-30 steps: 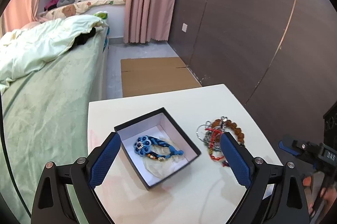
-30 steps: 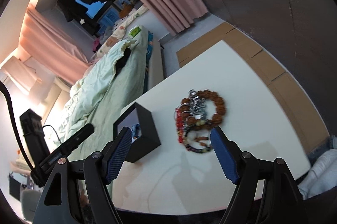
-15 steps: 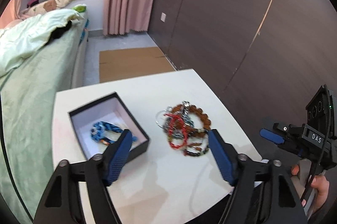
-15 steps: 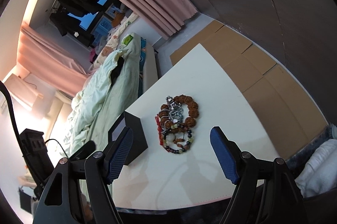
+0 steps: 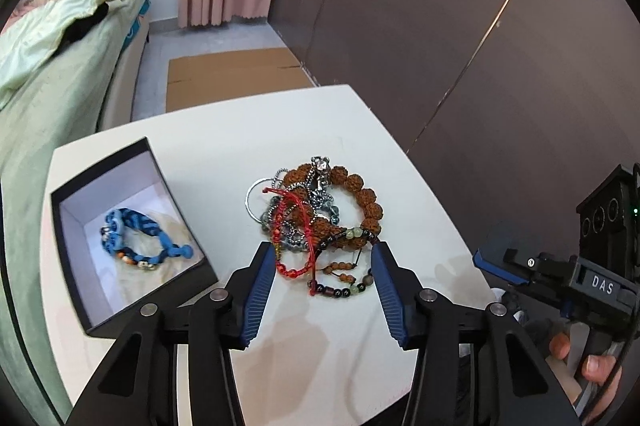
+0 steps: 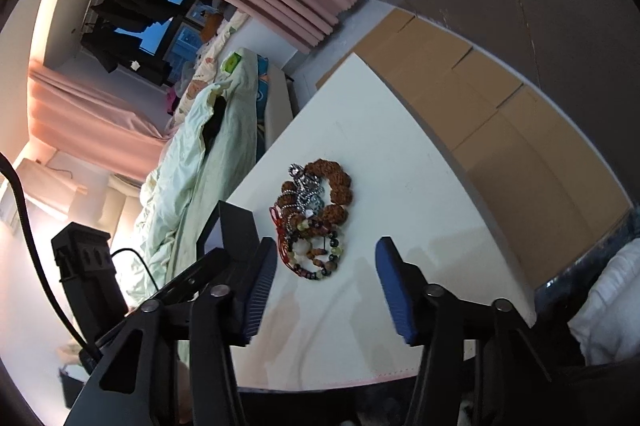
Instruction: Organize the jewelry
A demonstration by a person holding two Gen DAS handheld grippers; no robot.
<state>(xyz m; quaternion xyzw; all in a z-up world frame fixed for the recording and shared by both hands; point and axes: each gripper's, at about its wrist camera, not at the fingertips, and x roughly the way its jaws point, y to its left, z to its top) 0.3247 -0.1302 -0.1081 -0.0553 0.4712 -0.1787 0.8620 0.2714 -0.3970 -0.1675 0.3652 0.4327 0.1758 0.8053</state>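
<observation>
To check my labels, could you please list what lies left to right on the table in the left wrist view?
Black box holding the blue bracelet → red cord bracelet → brown bead bracelet.

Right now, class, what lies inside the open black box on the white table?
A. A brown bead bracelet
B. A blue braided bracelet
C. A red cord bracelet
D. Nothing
B: the blue braided bracelet lies in the black box, while the other pieces sit in the jewelry pile on the table.
</observation>
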